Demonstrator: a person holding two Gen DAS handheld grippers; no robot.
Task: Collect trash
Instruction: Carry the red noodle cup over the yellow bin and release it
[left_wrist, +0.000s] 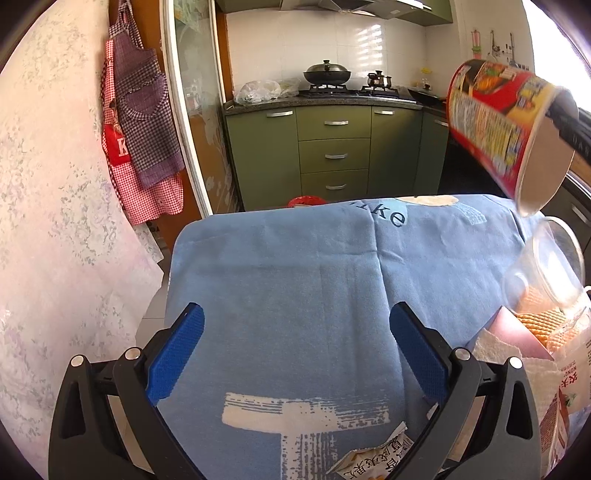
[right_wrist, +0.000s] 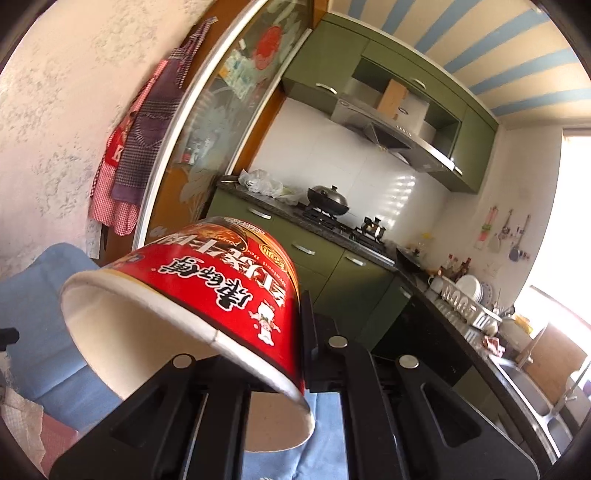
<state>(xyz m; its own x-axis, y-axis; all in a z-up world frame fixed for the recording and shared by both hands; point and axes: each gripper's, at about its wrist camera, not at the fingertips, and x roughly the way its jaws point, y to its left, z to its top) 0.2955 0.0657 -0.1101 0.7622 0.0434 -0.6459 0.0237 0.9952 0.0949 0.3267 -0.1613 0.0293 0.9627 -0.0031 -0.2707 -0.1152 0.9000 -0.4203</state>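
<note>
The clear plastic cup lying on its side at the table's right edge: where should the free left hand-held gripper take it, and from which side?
Grip the clear plastic cup by its rim. It lies tilted with the open mouth facing up and away, so one finger could probably slip inside the wall. Bring the open left hand-held gripper across from the left, over the bare blue tablecloth.

Two wrist views, both facing my kitchen

My left camera looks down past its fingers, close over the blue cloth (left_wrist: 295, 280); my right camera sits level and tilted, the noodle cup (right_wrist: 207, 295) right against the lens. Both share the green cabinets (left_wrist: 334, 155) and stove ahead.
</note>
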